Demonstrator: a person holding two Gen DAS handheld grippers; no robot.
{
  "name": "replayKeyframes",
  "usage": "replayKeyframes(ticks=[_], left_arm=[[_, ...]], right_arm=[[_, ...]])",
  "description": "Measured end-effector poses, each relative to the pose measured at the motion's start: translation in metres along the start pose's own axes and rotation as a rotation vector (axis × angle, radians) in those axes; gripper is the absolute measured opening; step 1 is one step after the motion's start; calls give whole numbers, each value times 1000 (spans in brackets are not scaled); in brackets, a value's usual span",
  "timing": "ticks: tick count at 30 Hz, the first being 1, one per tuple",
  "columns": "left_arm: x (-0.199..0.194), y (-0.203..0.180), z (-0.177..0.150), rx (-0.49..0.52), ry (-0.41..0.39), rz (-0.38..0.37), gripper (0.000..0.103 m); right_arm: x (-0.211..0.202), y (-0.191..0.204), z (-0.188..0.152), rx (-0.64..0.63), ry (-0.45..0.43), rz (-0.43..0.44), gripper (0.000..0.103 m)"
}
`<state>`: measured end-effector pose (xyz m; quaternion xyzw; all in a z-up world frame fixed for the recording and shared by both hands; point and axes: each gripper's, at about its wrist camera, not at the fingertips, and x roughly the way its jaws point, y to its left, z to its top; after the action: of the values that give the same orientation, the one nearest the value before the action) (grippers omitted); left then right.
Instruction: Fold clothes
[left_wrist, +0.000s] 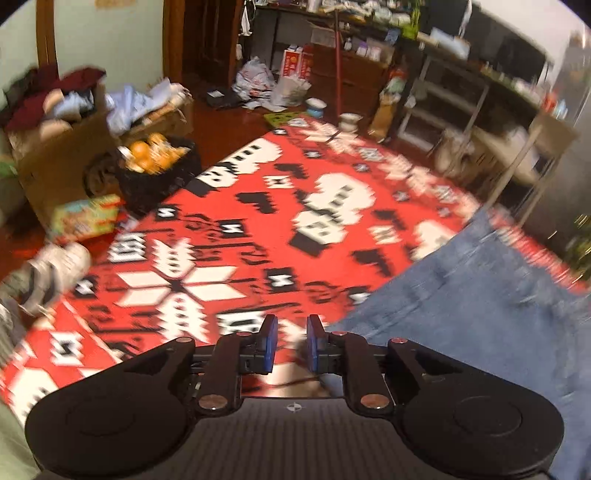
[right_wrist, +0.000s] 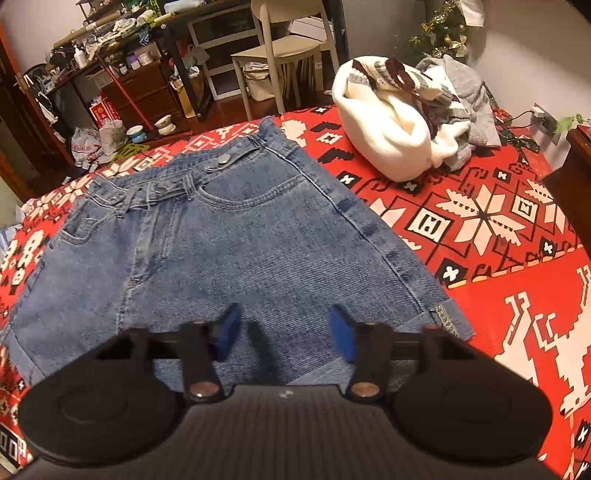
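Blue denim shorts (right_wrist: 236, 236) lie flat on the red patterned blanket (right_wrist: 517, 302), waistband at the far end and cuffed hems near me. My right gripper (right_wrist: 285, 332) hovers open over the near hem, with nothing between its blue pads (right_wrist: 341, 334). The left wrist view is motion-blurred. In it the shorts (left_wrist: 480, 332) fill the lower right, and my left gripper (left_wrist: 292, 341) sits just left of their edge over the blanket (left_wrist: 221, 240). Its pads (left_wrist: 271, 341) stand a narrow gap apart and hold nothing.
A heap of white, striped and grey clothes (right_wrist: 406, 122) lies on the blanket's far right. Left of the bed are a black basket of oranges (left_wrist: 155, 162), cardboard boxes (left_wrist: 55, 147) and grey clothing (left_wrist: 48, 273). Shelves, a chair (right_wrist: 280, 55) and floor clutter lie beyond.
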<state>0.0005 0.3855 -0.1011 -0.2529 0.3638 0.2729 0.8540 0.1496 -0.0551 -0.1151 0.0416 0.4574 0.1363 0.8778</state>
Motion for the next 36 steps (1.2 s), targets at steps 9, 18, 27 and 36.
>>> replayKeyframes(ticks=[9, 18, 27, 36], left_arm=[[-1, -82, -13, 61, 53, -284, 15], [35, -127, -10, 131, 65, -295, 15], [58, -53, 24, -32, 94, -133, 19], [66, -6, 29, -261, 149, -186, 16]], right_arm=[[-3, 12, 10, 17, -54, 49, 18], [20, 42, 32, -40, -37, 117, 17], [76, 129, 122, -145, -12, 268, 22], [168, 240, 184, -222, 62, 345, 37]])
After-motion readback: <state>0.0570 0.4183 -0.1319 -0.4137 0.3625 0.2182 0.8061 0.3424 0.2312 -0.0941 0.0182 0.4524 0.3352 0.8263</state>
